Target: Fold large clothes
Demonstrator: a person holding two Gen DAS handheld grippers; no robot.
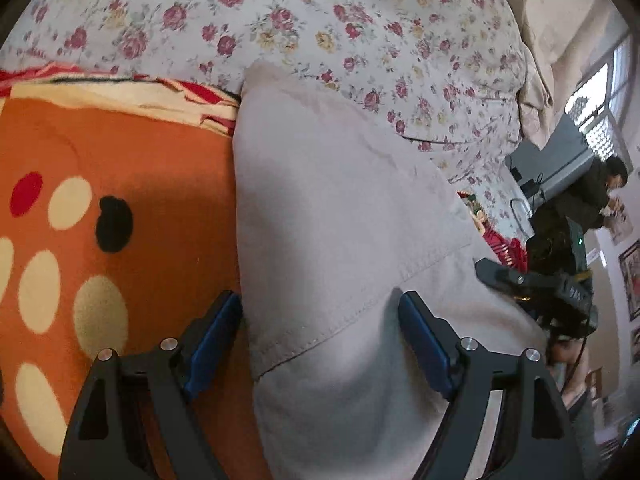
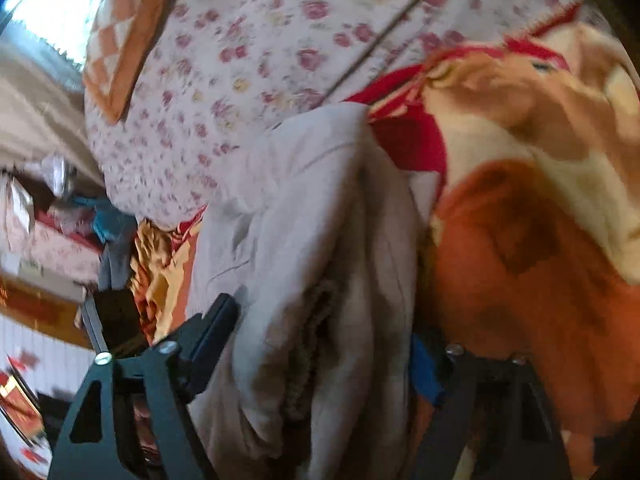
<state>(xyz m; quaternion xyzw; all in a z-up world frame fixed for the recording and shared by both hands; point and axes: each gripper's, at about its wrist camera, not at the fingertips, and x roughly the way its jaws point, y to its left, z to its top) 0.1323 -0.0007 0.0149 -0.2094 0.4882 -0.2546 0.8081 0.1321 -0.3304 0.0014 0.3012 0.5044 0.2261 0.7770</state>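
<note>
Bed (image 1: pixel 304 12) covered by floral sheet, pink and yellow roses on pale ground. Orange blanket (image 1: pixel 132 152) with cream, red and black spots lies on it, red-striped edge toward the sheet. Pale grey garment (image 1: pixel 340 216) lies over both blanket and sheet, stitched hem visible. Right wrist view, blurred: orange checked cushion (image 2: pixel 124 36) on the sheet, far side.
</note>
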